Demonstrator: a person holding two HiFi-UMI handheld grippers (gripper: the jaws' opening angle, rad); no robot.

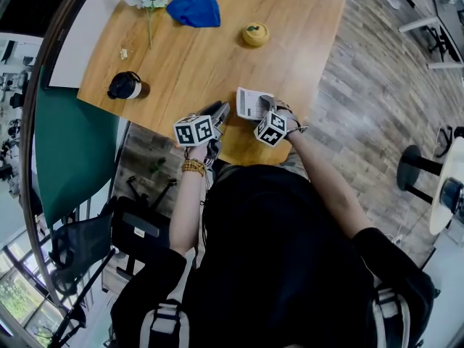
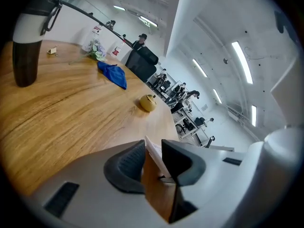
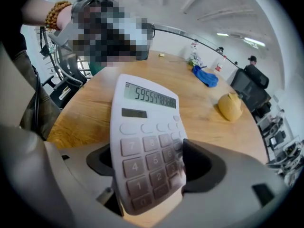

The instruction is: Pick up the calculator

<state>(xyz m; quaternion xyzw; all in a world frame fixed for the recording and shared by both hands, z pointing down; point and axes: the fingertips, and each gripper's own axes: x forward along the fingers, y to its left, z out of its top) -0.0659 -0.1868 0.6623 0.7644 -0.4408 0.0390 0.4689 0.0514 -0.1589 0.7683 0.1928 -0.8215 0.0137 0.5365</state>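
Pinched in the right gripper (image 3: 151, 161): the white calculator (image 3: 142, 122), with its lower key rows between the pads. One pad pressed on the key face near its right edge, the other tucked behind its back, so jaws partway spread and closed slantwise on the body. Held tilted, display end farthest from the gripper, a row of digits showing on the screen. Just beyond the display, on the far side of the calculator, the left gripper (image 2: 153, 165), pointing back toward it: jaws parted with a clear gap, gripping nothing. In that gap, just past the tips, the calculator's thin white edge seen end-on; whether touching a pad, impossible to tell. Under both, the wooden table (image 3: 95, 108). Ahead and to the right of the right gripper, well apart from it, a small yellow lidded pot (image 3: 230, 106). Farther ahead, a crumpled blue cloth (image 3: 205, 76). Ahead and left of the left gripper, a dark tumbler with a white band (image 2: 26, 42), upright near the table's edge.
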